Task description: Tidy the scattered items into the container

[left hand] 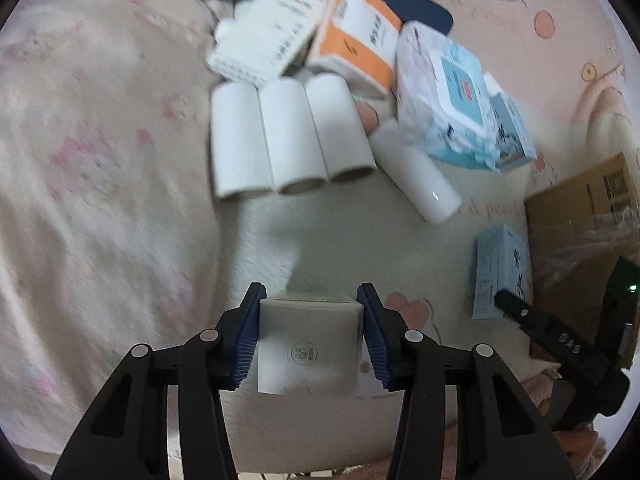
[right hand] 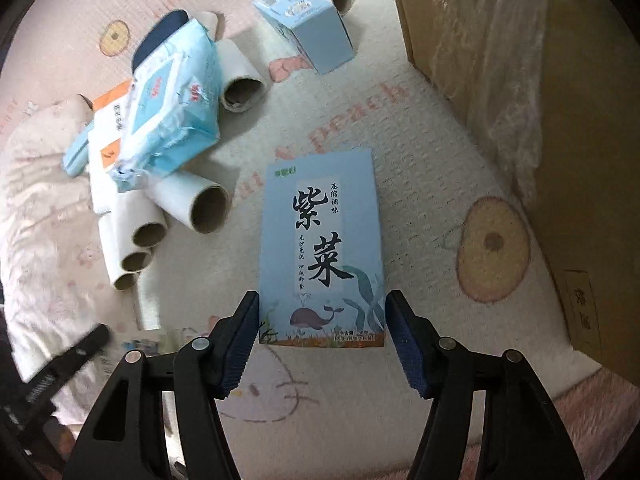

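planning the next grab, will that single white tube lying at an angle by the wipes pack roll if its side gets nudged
Probably yes: the white tube is a smooth cylinder lying on its side, free of the three bundled tubes. The soft bed cover may slow it. The same tube's open end shows it hollow, so it is likely light and could crush in tight jaws.

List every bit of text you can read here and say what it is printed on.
"紫菜": blue box in the right hand-held gripper.
"peach": bed sheet.
Small print on that box, and the labels on the wipes pack, orange box, white boxes and cardboard box: too blurred to read.
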Available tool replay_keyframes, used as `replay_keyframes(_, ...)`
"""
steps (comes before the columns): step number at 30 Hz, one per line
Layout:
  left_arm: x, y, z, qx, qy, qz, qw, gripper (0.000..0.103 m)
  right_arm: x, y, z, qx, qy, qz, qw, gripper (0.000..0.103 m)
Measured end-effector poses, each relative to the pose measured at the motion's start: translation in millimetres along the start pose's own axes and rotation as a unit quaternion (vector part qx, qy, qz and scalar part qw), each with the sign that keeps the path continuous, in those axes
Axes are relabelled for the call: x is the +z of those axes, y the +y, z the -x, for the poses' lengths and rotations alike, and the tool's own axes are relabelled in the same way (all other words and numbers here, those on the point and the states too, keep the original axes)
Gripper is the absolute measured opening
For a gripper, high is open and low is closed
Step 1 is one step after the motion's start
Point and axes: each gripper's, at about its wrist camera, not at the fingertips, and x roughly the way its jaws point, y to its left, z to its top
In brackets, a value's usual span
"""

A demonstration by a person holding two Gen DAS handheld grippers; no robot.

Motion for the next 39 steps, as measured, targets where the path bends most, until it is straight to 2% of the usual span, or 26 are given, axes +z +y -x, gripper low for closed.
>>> replay_keyframes(3, -1, -11, -2, -0.003, 0.004, -0.015, 0.9999, 0.051, 12, 7, 11, 0.014, -0.016, 0.005, 1.000, 0.063)
replay_keyframes(7, 6, -33, 5, -0.018, -0.017, -0.047, 0.9986, 0.051, 13, -2, 23, 0.035, -0.033, -0.009, 0.999, 0.062)
replay_keyframes(11, 21, -58, 14, -0.037, -0.057, -0.079, 0.9946, 0.051, 15, -1, 35, 0.033, -0.047, -0.006, 0.998, 0.063)
replay_keyframes(16, 21, -81, 11, -0.051, -0.119, -0.125, 0.9836, 0.051, 13, -5, 37, 0.033, -0.037, 0.003, 0.999, 0.064)
replay_keyframes(17, 17, -83, 4, -0.044, -0.117, -0.136, 0.9828, 0.051, 12, -5, 36, 0.033, -0.034, 0.005, 0.999, 0.065)
replay_keyframes(19, 6, -81, -14, -0.013, -0.081, -0.152, 0.9849, 0.051, 11, -2, 32, 0.029, -0.026, 0.012, 0.999, 0.066)
replay_keyframes(21, -4, -75, -14, -0.021, -0.077, -0.154, 0.9848, 0.051, 9, 1, 30, 0.023, -0.021, 0.021, 0.999, 0.067)
replay_keyframes(28, -29, -57, -35, -0.028, 0.010, -0.140, 0.9897, 0.052, 6, 8, 23, 0.014, -0.002, 0.041, 0.999, 0.072)
replay_keyframes(32, -29, -61, -37, -0.019, 0.017, -0.145, 0.9891, 0.053, 5, 9, 16, -0.005, 0.011, 0.052, 0.999, 0.084)
replay_keyframes(35, -26, -66, -39, -0.012, 0.021, -0.152, 0.9882, 0.053, 13, 7, 13, -0.010, 0.012, 0.047, 0.999, 0.085)
replay_keyframes(39, -23, -65, -51, -0.008, 0.047, -0.137, 0.9895, 0.053, 25, 12, 3, -0.024, 0.025, 0.056, 0.998, 0.086)
